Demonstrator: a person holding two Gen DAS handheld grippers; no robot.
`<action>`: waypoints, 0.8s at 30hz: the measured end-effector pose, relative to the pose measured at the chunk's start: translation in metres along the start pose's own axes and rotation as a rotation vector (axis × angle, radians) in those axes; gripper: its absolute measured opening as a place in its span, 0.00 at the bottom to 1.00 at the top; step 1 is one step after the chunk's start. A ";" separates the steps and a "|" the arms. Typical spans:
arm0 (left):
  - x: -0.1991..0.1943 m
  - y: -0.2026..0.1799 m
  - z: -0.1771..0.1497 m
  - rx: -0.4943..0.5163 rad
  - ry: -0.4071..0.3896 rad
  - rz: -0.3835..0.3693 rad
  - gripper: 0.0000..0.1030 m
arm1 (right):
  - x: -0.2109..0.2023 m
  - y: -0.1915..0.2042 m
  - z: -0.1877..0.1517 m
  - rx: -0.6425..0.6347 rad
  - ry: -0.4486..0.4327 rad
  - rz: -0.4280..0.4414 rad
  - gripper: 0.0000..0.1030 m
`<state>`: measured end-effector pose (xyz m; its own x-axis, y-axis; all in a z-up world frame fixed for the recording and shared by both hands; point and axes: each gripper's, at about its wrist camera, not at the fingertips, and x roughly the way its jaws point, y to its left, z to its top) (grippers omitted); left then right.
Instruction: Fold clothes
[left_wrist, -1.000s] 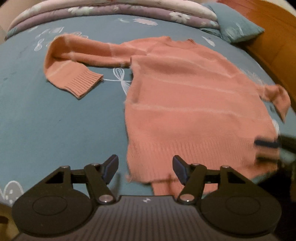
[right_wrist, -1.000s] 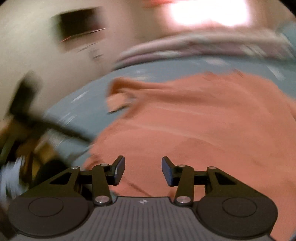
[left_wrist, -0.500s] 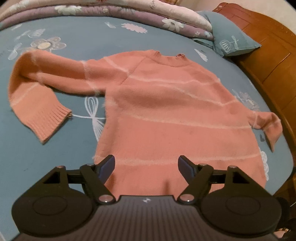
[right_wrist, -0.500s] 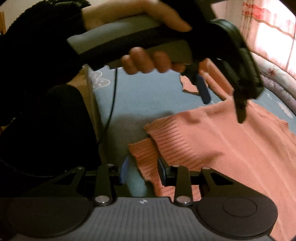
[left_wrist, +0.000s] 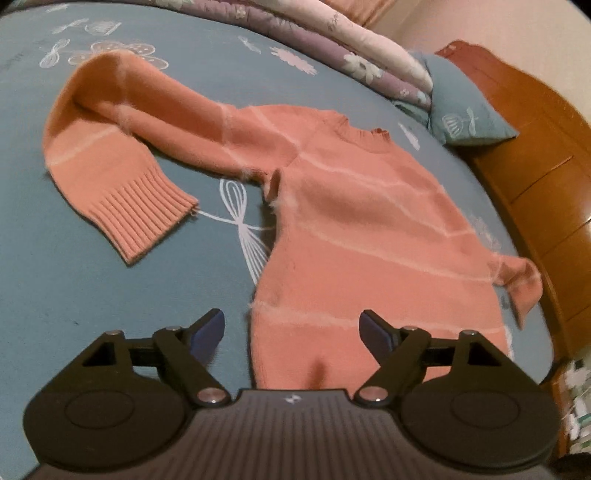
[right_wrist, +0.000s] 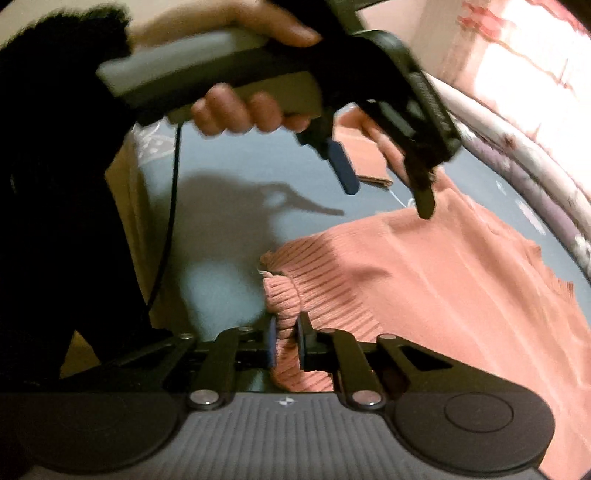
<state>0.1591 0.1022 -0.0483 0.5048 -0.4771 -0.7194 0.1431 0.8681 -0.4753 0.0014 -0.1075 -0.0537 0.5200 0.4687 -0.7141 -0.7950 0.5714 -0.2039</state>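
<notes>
A salmon-pink knitted sweater (left_wrist: 369, 229) lies flat on the blue bed sheet (left_wrist: 110, 295), neck toward the pillow. Its left sleeve is bent back, with the ribbed cuff (left_wrist: 136, 210) pointing toward me. My left gripper (left_wrist: 291, 326) hovers over the sweater's lower left side; its jaws are opening and grip nothing. In the right wrist view my right gripper (right_wrist: 288, 330) is closing, its pads pinching the bunched ribbed hem corner of the sweater (right_wrist: 443, 288). The left gripper (right_wrist: 384, 184), held by a person's hand (right_wrist: 240, 114), hangs above the hem.
Folded floral quilts (left_wrist: 351, 48) and a blue pillow (left_wrist: 461, 110) lie at the head of the bed. A wooden headboard (left_wrist: 535, 166) runs along the right. A black cable (right_wrist: 170, 221) hangs near the bed's edge, beside a dark sleeve (right_wrist: 55, 184).
The right jaws have closed onto the ribbed hem corner, which now bunches up between the pads. The left jaws have spread wider and the left view has shifted across the sweater.
</notes>
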 end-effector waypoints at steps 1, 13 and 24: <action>0.001 0.001 0.000 -0.003 0.005 0.002 0.78 | -0.004 -0.002 0.002 0.017 0.001 0.016 0.12; 0.015 -0.003 0.000 -0.006 0.020 0.029 0.78 | -0.005 -0.005 -0.006 0.131 0.085 0.179 0.13; 0.022 -0.002 0.006 -0.027 -0.031 0.033 0.78 | -0.056 -0.049 0.005 0.274 -0.019 0.156 0.26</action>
<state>0.1750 0.0910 -0.0605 0.5351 -0.4432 -0.7192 0.1029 0.8792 -0.4653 0.0126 -0.1591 -0.0002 0.4060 0.5758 -0.7097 -0.7530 0.6508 0.0973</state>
